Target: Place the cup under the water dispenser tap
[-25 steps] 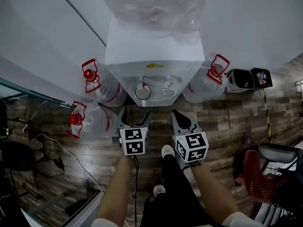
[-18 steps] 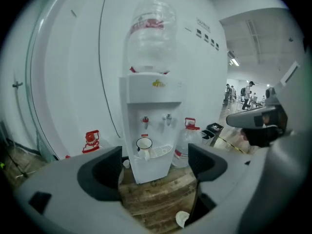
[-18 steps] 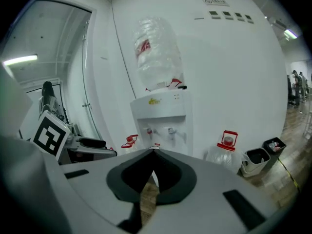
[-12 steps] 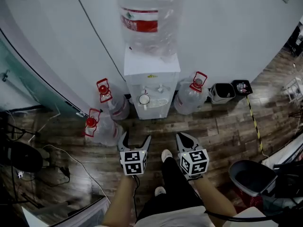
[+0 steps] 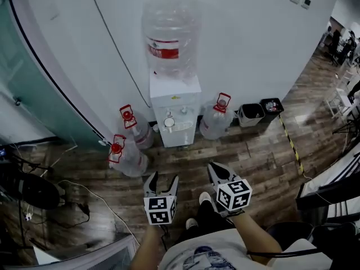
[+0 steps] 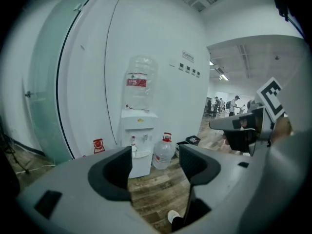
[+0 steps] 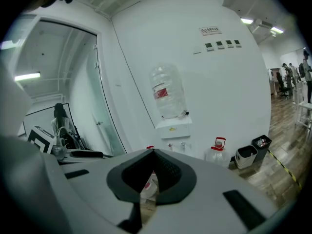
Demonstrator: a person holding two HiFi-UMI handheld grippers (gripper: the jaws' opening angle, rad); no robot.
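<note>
**A:** What is there in the head view?

**B:** The water dispenser (image 5: 175, 120) stands against a white wall (image 5: 242, 49), with a big bottle (image 5: 170, 41) upside down on top. The cup (image 5: 169, 122) sits in the front recess of the dispenser. Water jugs (image 5: 216, 121) stand on the wooden floor (image 5: 253, 151) at both sides of it. The left gripper (image 5: 163, 177) and the right gripper (image 5: 214, 166) are both well apart from the dispenser. The left jaws are spread and the right ones are together.

**A:** And the left gripper view?

**B:** Its jaws stand apart and have just been closing. Nothing is between them. Only the far floor and the dispenser show through the gap. The cup looks small, just beside the edge of the left jaw. It sits under the left tap (image 6: 133, 138).

**A:** The right gripper view?

**B:** The jaw tips touch each other and grip nothing. The dispenser and its bottle are far behind them. The jaws cover the recess, so the cup is hidden in this view.
</note>
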